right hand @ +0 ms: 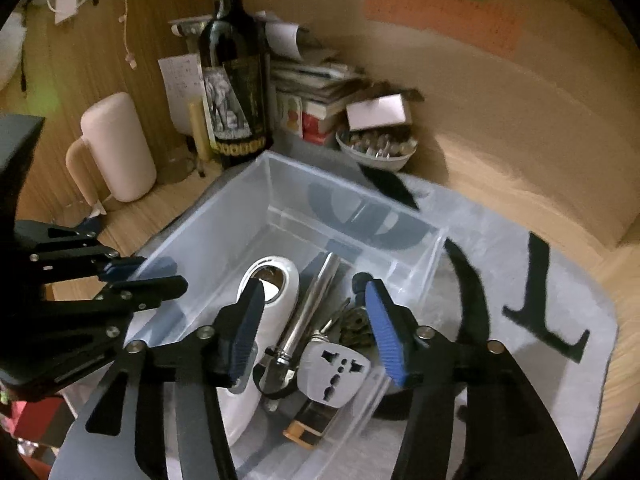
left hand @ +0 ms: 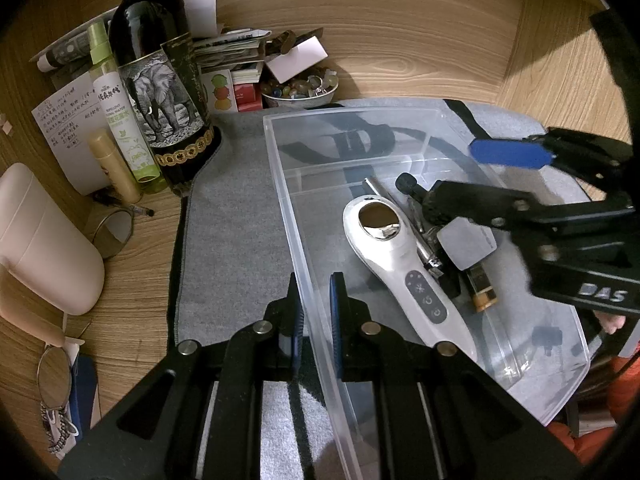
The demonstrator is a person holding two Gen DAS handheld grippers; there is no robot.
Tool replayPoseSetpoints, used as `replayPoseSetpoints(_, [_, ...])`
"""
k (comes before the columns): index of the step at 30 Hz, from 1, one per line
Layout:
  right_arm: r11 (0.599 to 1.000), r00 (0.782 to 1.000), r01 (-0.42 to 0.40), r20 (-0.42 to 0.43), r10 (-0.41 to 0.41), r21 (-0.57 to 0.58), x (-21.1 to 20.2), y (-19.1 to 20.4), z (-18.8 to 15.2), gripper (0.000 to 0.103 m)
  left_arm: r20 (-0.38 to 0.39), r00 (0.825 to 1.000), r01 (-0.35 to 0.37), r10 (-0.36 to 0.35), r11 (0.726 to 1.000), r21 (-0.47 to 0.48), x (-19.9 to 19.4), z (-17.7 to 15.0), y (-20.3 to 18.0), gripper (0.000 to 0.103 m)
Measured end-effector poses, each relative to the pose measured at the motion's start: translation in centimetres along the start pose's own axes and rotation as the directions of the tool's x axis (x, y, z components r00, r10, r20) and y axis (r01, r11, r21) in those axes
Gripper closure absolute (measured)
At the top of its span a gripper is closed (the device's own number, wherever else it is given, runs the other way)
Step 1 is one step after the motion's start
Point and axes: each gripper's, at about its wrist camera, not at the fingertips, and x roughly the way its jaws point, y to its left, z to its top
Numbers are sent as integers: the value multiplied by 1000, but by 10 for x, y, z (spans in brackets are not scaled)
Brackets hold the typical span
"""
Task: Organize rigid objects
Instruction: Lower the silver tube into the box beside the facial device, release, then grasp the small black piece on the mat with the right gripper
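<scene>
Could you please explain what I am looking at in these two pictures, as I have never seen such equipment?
No robot arm is here: a person holds a pair of two-finger tongs in each hand, each with a wide-angle camera looking along its fingers. One picture comes from the left tongs, the other from the right tongs.

On the wooden desk lies a grey cloth with a clear plastic bin on it. The left tongs are shut on the bin's near wall, steadying it. The right tongs hang open over the bin, holding nothing.

In the bin lie a white handheld device, a metal cylinder, a grey travel adapter, some keys and a small amber and black object. Behind stand a wine bottle, a spray bottle and a bowl of stones.
</scene>
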Motion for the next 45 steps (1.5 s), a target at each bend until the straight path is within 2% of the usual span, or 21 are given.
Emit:
replayPoseSetpoints(6, [999,996,49,74,-48,-7,-27,-2,-2,29,0,1000,0,0,1000,0,0,0,0,93])
replayPoseSetpoints(11, [997,990,83,111,-82,3,-48,-8,-9,20,0,1000,0,0,1000,1,0,0,0,93])
replayPoseSetpoints(17, [992,986,120,110,-123,31,-65,-23,-29,19,0,1000,0,0,1000,0,0,0,0,93])
replayPoseSetpoints(22, [986,985,155,65,-159,66,-71,-37,-58,19,0,1000,2,-2,1000,0,0,0,0,92])
replayPoseSetpoints(29, [984,989,149,-40,-145,100,-62,-44,-104,19,3,1000,1,-1,1000,3,0,-3,0,88])
replayPoseSetpoints(32, [987,991,120,-79,-112,106,-56,-42,-119,20,2,1000,3,-3,1000,1,0,-3,-2,88])
replayPoseSetpoints(35, [992,991,86,-109,-75,95,-51,-35,-130,22,2,1000,3,-3,1000,0,0,-3,-2,88])
replayPoseSetpoints(37, [995,991,63,-122,-53,79,-48,-28,-136,27,2,1000,5,-5,1000,-2,0,-3,-2,88])
replayPoseSetpoints(39, [998,989,34,-146,-25,62,-43,-22,-141,47,2,1000,6,-6,1000,-5,0,-3,-2,88])
replayPoseSetpoints(41, [998,985,10,-172,1,64,-38,-21,-146,57,2,1000,8,-8,1000,-10,-1,-3,-1,88])
replayPoseSetpoints(43, [998,988,10,-157,0,64,-40,-21,-147,60,1,1000,13,-13,1000,-17,-1,-2,0,88])
replayPoseSetpoints(45, [998,988,6,-154,4,67,-41,-22,-147,78,1,1000,14,-14,1000,-22,-2,-2,1,90])
